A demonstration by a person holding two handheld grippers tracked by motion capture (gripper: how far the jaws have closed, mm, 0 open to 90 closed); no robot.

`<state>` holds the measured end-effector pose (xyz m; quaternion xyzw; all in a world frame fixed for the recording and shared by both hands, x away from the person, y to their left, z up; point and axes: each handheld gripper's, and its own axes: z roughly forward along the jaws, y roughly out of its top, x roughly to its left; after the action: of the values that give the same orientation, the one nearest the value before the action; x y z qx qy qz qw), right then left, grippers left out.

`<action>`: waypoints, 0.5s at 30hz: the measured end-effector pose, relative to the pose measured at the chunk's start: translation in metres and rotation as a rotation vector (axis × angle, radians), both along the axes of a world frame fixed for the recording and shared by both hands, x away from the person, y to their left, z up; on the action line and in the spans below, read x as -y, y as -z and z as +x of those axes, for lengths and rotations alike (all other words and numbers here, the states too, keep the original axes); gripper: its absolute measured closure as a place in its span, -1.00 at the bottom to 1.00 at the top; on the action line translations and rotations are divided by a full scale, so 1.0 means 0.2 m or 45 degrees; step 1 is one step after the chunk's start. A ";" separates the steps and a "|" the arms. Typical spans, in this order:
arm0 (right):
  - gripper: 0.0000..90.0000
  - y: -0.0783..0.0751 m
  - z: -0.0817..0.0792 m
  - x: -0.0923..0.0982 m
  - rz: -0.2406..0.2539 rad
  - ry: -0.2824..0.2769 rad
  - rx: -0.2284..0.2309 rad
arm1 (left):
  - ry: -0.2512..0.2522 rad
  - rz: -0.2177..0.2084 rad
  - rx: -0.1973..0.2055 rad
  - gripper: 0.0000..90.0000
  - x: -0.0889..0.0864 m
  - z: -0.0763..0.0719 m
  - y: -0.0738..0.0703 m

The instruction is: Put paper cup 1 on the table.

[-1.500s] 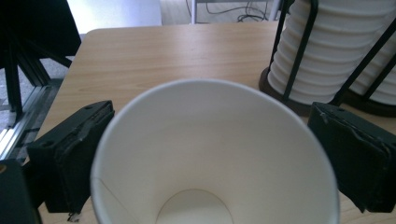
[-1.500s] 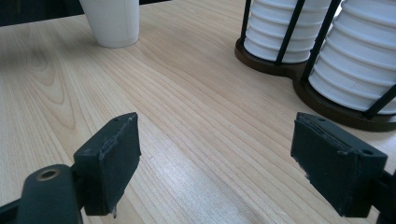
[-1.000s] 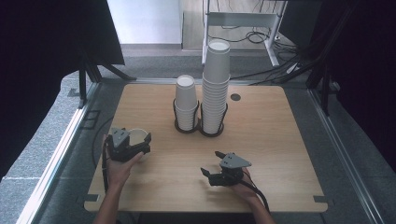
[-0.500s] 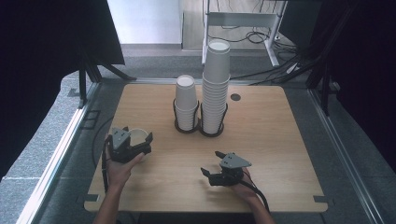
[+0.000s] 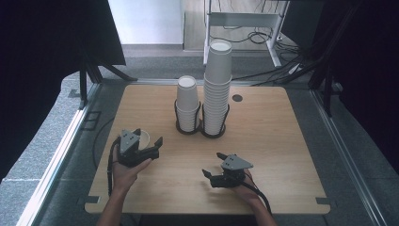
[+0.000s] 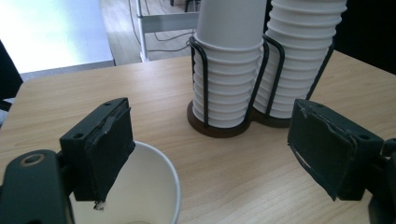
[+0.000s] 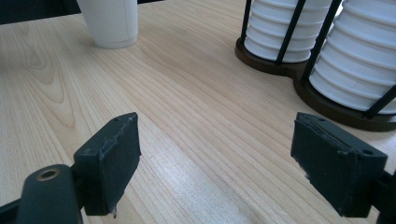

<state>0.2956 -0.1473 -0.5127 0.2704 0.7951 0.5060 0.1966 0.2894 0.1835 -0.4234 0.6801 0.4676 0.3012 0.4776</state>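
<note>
Near the table's (image 5: 282,141) left edge, the left gripper (image 5: 151,143) has been narrowing beside a paper cup (image 5: 143,138), gripping nothing; the right gripper (image 5: 212,165) rests level near the front edge, jaws wide.

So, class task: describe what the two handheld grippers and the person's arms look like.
Both the left gripper and right gripper are black, two-jawed, with flat rectangular worn pads and a grey three-cornered plate on top. A black cable trails from the right one. The forearms are bare, with no sleeves in view.

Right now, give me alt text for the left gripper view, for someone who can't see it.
The left gripper with its jaws apart, one jaw dipping inside the rim of a single white paper cup on the wooden table. Behind stand two wire holders stacked with white cups.
</note>
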 end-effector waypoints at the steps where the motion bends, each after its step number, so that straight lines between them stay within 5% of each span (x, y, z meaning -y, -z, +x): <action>1: -0.65 0.00 0.00 0.00 -0.001 0.001 0.001 | 0.005 0.003 -0.003 -0.68 0.01 0.00 0.00; 15: -0.65 0.00 0.00 0.00 -0.011 0.004 0.000 | 0.097 0.041 -0.039 -0.68 0.12 -0.01 0.02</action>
<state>0.2957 -0.1471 -0.5130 0.2706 0.7968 0.5023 0.1987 0.2864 0.1598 -0.4269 0.7094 0.4439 0.2798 0.4705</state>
